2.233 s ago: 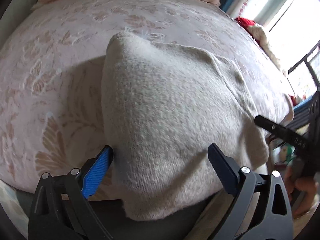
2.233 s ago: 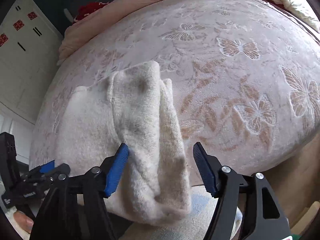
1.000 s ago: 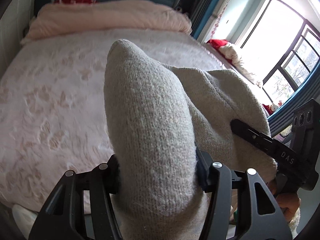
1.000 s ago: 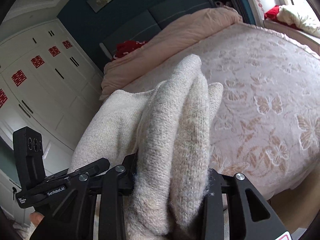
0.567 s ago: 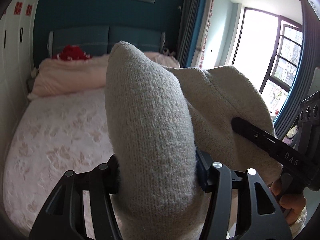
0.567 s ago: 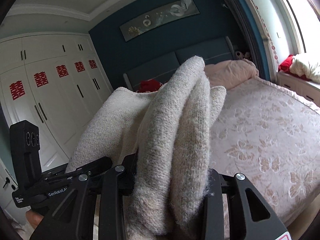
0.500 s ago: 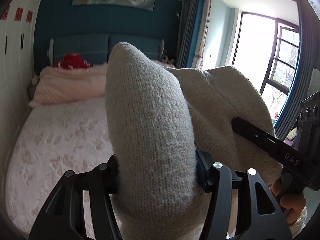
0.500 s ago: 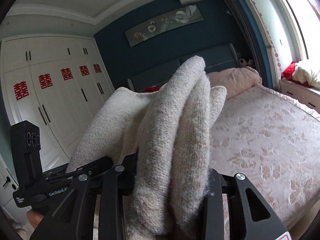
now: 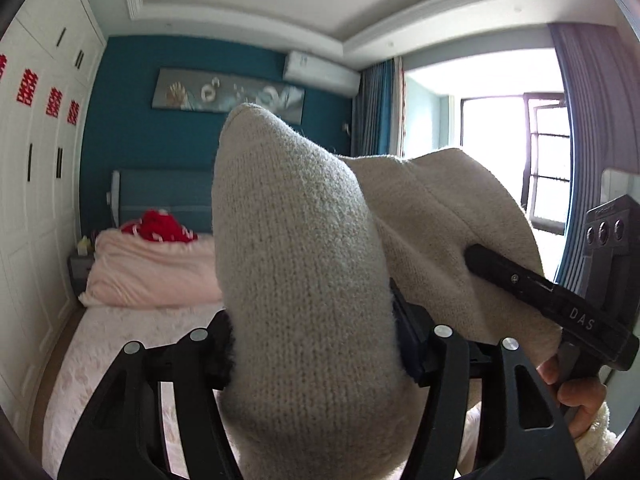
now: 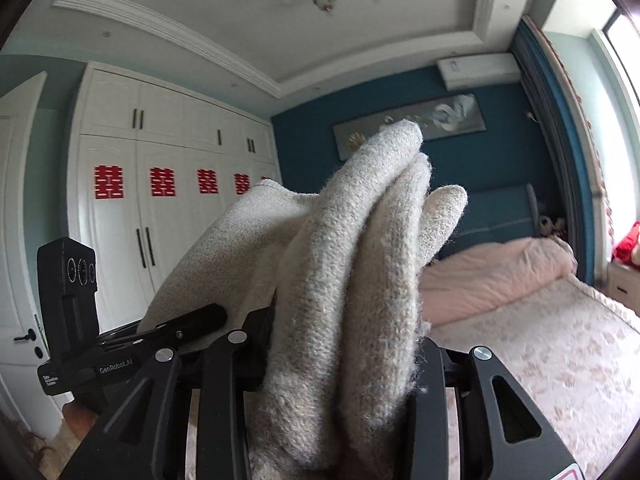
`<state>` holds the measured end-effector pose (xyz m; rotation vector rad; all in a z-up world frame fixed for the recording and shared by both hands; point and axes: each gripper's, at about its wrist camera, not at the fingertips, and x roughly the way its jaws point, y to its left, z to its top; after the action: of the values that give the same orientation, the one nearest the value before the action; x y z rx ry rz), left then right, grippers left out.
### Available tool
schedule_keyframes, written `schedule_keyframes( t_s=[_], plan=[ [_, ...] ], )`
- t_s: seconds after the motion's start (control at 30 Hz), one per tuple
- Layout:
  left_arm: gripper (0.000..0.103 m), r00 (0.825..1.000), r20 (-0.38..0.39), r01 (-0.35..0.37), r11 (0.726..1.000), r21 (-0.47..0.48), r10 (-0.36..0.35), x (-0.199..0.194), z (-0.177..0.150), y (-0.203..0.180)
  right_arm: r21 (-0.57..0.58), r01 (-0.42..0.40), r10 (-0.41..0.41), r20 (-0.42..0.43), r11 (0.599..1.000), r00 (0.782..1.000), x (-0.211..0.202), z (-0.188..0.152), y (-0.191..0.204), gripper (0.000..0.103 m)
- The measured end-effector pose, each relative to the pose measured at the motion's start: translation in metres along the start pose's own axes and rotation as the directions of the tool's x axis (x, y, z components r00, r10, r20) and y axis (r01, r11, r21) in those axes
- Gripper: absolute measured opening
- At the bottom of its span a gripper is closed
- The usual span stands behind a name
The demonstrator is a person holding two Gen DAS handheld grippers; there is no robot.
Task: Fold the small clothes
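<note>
A cream knitted garment is held up in the air between both grippers. My left gripper is shut on one bunched edge of it, which fills the middle of the left wrist view. My right gripper is shut on the other edge, folded in several layers. The knit spans between the two grippers. The right gripper shows at the right of the left wrist view, and the left gripper at the left of the right wrist view. The fingertips are hidden by the knit.
The bed with a pink patterned cover lies below and ahead, with a pink duvet and a red item at its head. White wardrobes stand on the left. A window is on the right.
Both grippers closed on the garment's near edge as it lay on the bed, then lifted it. Both views have tilted up from the bed to the wall and ceiling.
</note>
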<state>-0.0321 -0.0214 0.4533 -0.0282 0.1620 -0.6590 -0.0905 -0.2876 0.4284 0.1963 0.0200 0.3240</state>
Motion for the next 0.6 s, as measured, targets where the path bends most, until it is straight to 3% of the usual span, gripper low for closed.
schedule_keyframes(
  t_s=[0.2,0.33,0.43,0.6],
  plan=[
    [0.062,0.994,0.101,-0.044,0.998,0.044,0.039,-0.026,0.018,0.018,-0.046,-0.069,0.071,0.039,0.997,0.997,0.019,0.016,0.028,0.035],
    [0.070,0.989,0.135,-0.074,0.995,0.064,0.065,-0.032,0.012,0.033,-0.059,-0.107,0.109,0.029,0.992,0.994,0.043,0.016,0.039,0.036],
    [0.072,0.989,0.108,-0.110,0.993,0.051,0.104,-0.025,0.000,0.054,-0.047,-0.122,0.121,-0.017,0.991,0.993,0.069,0.004,0.039,0.037],
    [0.071,0.992,-0.034,-0.126,0.992,-0.024,0.125,0.006,-0.041,0.102,0.039,-0.106,0.111,-0.170,0.994,0.979,0.125,-0.052,0.023,0.037]
  ],
)
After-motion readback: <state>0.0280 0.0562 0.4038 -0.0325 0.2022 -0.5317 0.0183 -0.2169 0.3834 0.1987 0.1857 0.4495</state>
